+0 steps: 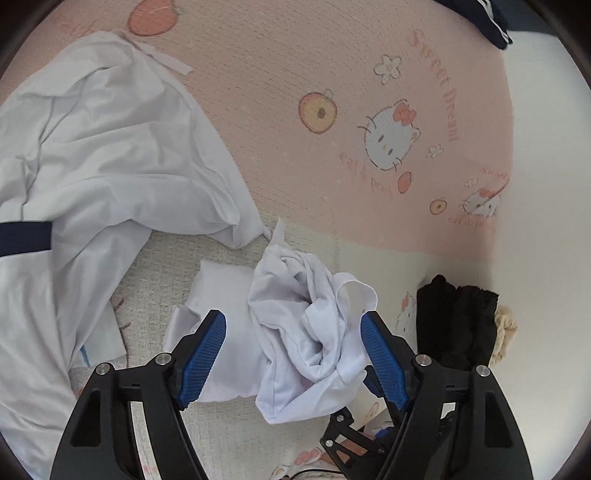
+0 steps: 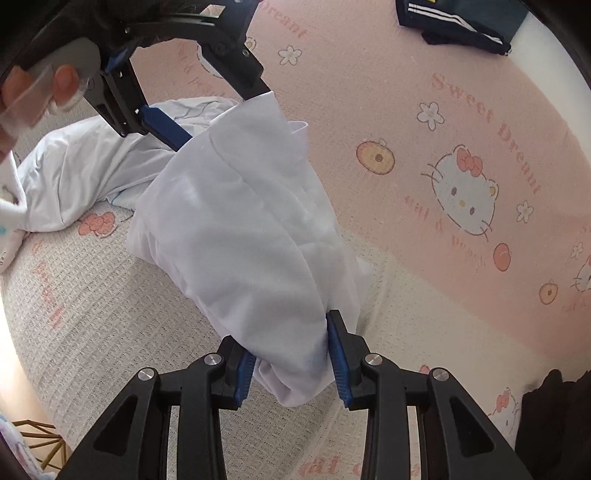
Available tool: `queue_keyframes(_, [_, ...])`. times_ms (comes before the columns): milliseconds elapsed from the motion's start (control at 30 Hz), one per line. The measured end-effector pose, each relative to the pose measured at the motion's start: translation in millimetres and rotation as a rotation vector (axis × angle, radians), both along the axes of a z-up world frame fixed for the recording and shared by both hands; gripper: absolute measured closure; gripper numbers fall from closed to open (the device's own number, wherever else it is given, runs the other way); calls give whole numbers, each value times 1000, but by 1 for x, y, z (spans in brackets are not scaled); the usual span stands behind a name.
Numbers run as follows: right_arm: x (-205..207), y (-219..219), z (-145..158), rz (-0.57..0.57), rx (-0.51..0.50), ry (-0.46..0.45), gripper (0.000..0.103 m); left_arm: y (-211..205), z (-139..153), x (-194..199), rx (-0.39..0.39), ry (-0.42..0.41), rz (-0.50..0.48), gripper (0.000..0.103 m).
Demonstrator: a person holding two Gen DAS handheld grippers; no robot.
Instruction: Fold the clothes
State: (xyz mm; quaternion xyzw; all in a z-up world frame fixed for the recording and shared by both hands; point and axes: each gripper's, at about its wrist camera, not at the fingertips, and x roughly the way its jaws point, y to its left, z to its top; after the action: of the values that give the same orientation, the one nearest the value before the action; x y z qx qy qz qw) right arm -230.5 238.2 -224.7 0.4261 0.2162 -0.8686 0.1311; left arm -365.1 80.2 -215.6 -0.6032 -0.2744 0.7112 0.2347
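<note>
The right gripper (image 2: 291, 354) clenched the bunched white shirt (image 2: 240, 221) over the bed (image 2: 369, 92) while the left gripper's (image 1: 293, 347) fingers stood released, so the folding was barely begun.

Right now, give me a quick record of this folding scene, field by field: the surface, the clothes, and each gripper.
surface: pink and cream cartoon-print bedspread
garment in work: bunched white garment
left gripper: open, jaws either side of the bunch, pads not pressing
right gripper: shut on the white garment's near end
other clothes: large white garment with navy band at left; black pile at right; navy striped item at far edge
</note>
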Motion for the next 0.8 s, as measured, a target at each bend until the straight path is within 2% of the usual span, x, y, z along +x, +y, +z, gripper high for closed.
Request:
queue_keyframes(100, [1,0,2,10,-8,-10,68,2,-1,-6,-3,23,10,29])
queue_keyframes(200, [1,0,1,17,-15,-20,68,5,-13,-20,16,-2,-2,30])
queue_keyframes(300, [1,-1,-1,25,4,-35,68,12,-27,-27,16,-41,-34,54])
queue_keyframes(333, [1,-2,-1,26,7,-40,68,15,-29,-26,7,-41,-51,60])
queue_keyframes(367, [-1,-2,0,22,2,-53,63,18,-30,-24,-4,-39,-69,62])
queue_keyframes(433, [-4,1,3,11,-36,-91,57,22,-29,-20,-21,-10,-83,63])
queue_keyframes(500, [-7,5,8,-2,-68,-130,56,24,-28,-17,-24,7,-90,63])
queue_keyframes(700, [-9,18,27,-29,-120,-181,50,21,-32,-14,-20,3,-104,63])
queue_keyframes(800, [-8,25,37,-48,-176,-204,41,20,-33,-13,-11,-1,-103,63])
